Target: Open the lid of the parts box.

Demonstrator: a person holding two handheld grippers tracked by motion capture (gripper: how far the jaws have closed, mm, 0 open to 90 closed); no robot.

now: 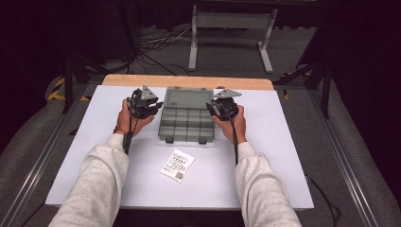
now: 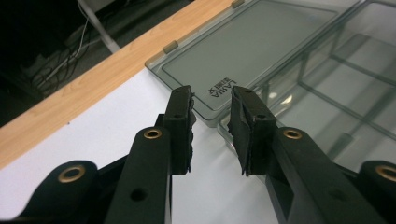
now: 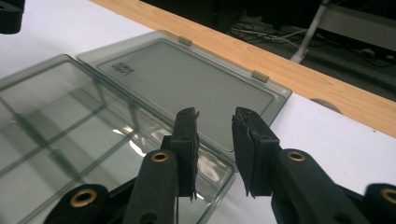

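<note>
High view: the clear compartment box point(image 1: 185, 124) sits mid-table on the white sheet point(image 1: 94, 142), its lid point(image 1: 187, 98) folded flat toward the far wooden edge point(image 1: 189, 81). Your left gripper point(image 1: 150, 108) and right gripper point(image 1: 213, 109) flank its far corners. A printed slip point(image 1: 177, 165) lies just in front of the box.

Left gripper view: your jaws stand parted with nothing between them, above the near corner of the lid point(image 2: 252, 46) and the box point(image 2: 336, 116).

Right gripper view: your jaws stand released, nothing grasped, over the box corner point(image 3: 93, 140), the lid point(image 3: 187, 79) beyond.
</note>
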